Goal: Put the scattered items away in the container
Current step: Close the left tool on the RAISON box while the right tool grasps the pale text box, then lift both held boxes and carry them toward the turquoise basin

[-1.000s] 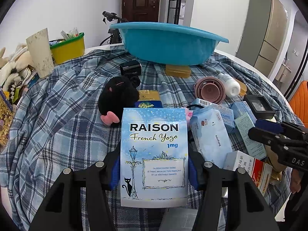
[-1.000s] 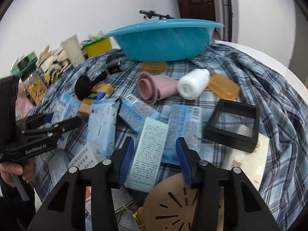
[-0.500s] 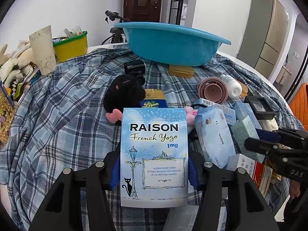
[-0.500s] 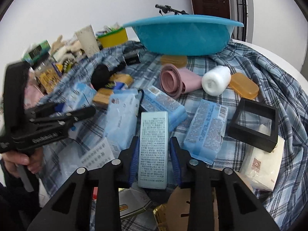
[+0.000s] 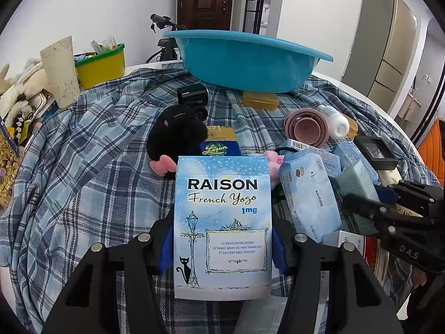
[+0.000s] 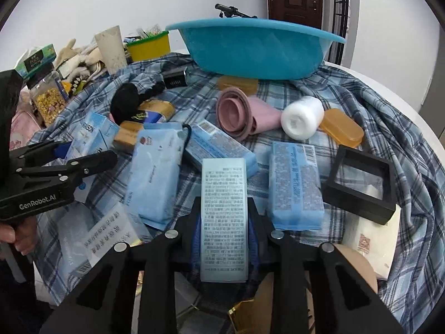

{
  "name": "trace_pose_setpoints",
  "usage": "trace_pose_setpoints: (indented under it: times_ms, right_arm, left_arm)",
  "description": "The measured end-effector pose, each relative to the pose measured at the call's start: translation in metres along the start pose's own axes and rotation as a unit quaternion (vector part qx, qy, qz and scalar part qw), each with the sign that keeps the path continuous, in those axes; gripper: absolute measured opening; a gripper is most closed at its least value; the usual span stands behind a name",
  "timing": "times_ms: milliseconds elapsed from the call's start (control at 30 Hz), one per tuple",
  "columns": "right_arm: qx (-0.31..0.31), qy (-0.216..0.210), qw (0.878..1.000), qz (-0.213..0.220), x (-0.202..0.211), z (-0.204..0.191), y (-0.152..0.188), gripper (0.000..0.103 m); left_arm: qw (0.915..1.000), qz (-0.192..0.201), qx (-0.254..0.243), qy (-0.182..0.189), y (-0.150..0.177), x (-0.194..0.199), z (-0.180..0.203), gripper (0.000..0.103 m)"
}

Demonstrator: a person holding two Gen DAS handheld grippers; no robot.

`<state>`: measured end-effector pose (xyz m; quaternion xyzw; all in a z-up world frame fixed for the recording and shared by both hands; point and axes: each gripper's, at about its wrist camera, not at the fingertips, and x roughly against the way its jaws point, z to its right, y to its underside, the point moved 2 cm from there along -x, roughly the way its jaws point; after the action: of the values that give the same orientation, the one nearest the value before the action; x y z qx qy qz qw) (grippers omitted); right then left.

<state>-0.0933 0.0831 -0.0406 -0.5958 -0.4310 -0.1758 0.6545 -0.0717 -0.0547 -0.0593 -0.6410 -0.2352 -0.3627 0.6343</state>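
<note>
Since a second earlier, the right gripper (image 6: 224, 239) had been closed from a loose straddle onto the pale green box (image 6: 224, 217), which was now pinched between its blue pads and raised clear of the clutter. No change was seen at the left gripper (image 5: 222, 247), whose jaws were clamped on the sides of the RAISON box (image 5: 222, 225), held upright before its camera.

Just beyond the held green box, several light-blue packets (image 6: 294, 186) were spread over the plaid cloth (image 5: 69, 172), one wipes pack (image 6: 157, 175) lying between the two grippers. To the right, a black frame box (image 6: 361, 183) was lying open-faced on the cloth. Farther on, a black plush toy (image 5: 178, 133) was seen beside a gold-and-blue pack (image 5: 221, 143), and a pink collapsible cup (image 6: 244, 112) was lying on its side, touching a white bottle (image 6: 303, 117).

At the far edge of the table, the blue basin (image 6: 256, 50) was standing upright, with an amber soap case (image 5: 260, 100) just in front of it.
</note>
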Motion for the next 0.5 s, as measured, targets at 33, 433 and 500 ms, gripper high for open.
trace_pose_setpoints:
  times_ms: [33,433,500]
  right_arm:
    - [0.0,0.001,1.0,0.001,0.0007,0.0003,0.0004,0.026]
    - [-0.011,0.018,1.0,0.014,0.0042,0.006,0.0022,0.026]
    - [-0.017,0.025,0.999,0.02,0.0068,0.0089,0.0018,0.026]
  left_arm:
    - [1.0,-0.001,-0.001,0.0,0.0004,-0.0005,0.0007,0.058]
    - [1.0,0.001,-0.004,0.001,-0.0002,-0.0003,0.0045,0.058]
    - [1.0,0.0,-0.008,0.0,-0.0005,-0.0011,0.008,0.058]
